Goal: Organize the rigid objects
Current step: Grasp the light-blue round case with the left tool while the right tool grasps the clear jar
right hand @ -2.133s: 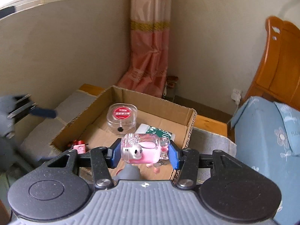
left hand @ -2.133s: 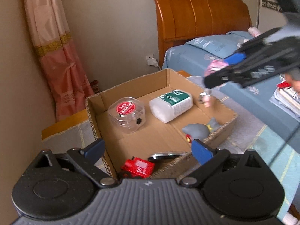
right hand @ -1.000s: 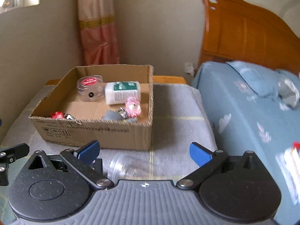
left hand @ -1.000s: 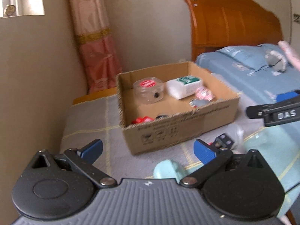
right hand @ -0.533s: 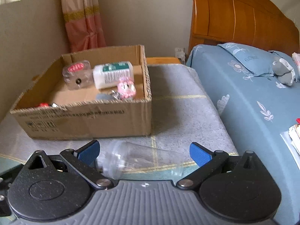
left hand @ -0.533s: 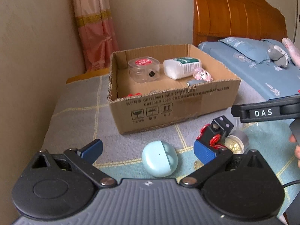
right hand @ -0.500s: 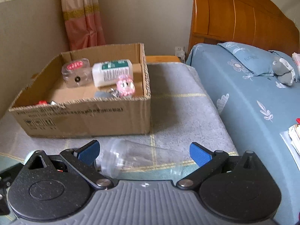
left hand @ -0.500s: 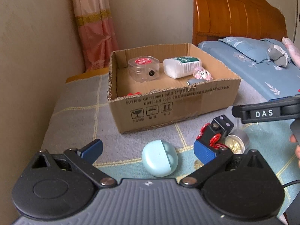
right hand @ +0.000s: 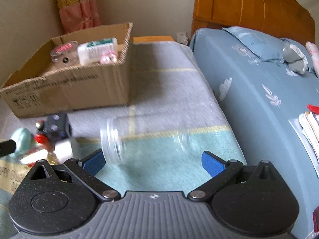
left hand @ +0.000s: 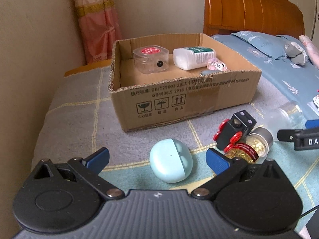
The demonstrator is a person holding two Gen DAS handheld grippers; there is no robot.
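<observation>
A cardboard box (left hand: 199, 103) stands on the blanket and holds a clear tub with a red label (left hand: 151, 59), a white bottle (left hand: 192, 58) and a pink pig toy (left hand: 216, 66). My left gripper (left hand: 157, 158) is open, with a pale blue round case (left hand: 170, 163) lying between its fingers. A black and red toy train (left hand: 234, 130) and a small jar of gold bits (left hand: 252, 147) lie to its right. My right gripper (right hand: 153, 162) is open, just behind a clear plastic jar (right hand: 143, 139) lying on its side.
The box (right hand: 65, 89) sits at the left in the right wrist view. A bed with a blue sheet (right hand: 259, 83) and wooden headboard (right hand: 249, 6) runs along the right. A stack of papers (right hand: 309, 125) lies on the bed edge. A pink curtain (left hand: 97, 20) hangs behind.
The right gripper let go of the pink pig toy into the box and drew back. Both grippers have come down close to the loose objects in front of the box.
</observation>
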